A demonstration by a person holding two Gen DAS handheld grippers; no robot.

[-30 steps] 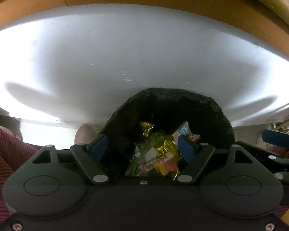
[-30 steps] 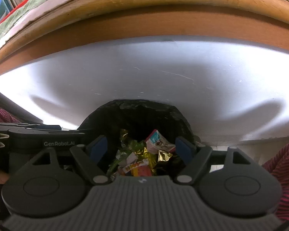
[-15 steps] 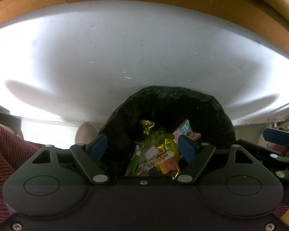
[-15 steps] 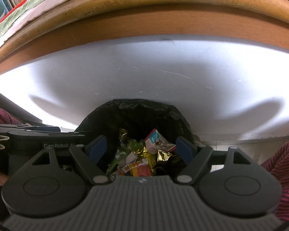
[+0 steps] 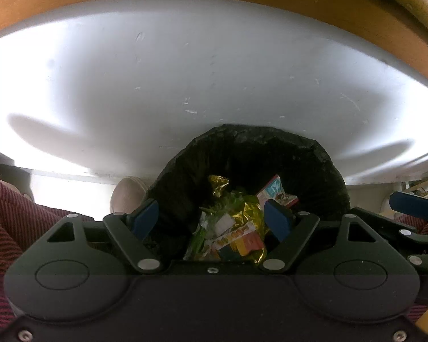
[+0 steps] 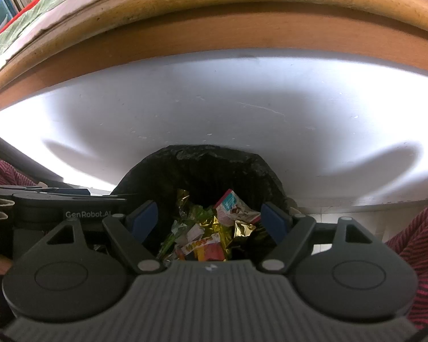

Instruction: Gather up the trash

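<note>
Below both of your tongs stands a bin lined with a black bag (image 5: 314, 165), close against a white panel (image 5: 185, 71) under a wooden edge (image 6: 214, 28). Inside the bag lies a heap of trash wrappers (image 5: 231, 228): gold foil, green film, a red and yellow packet, and a white and red packet with blue print (image 6: 234, 209) leaning at the far side of the heap.

Your left tongs (image 5: 212, 218) are spread wide and hold nothing; the wrappers show in the gap between the blue pads, lower down in the bag. Your right tongs (image 6: 209, 219) are also wide and empty, above the same heap. Red striped cloth (image 5: 11, 222) shows at the sides of both views.
</note>
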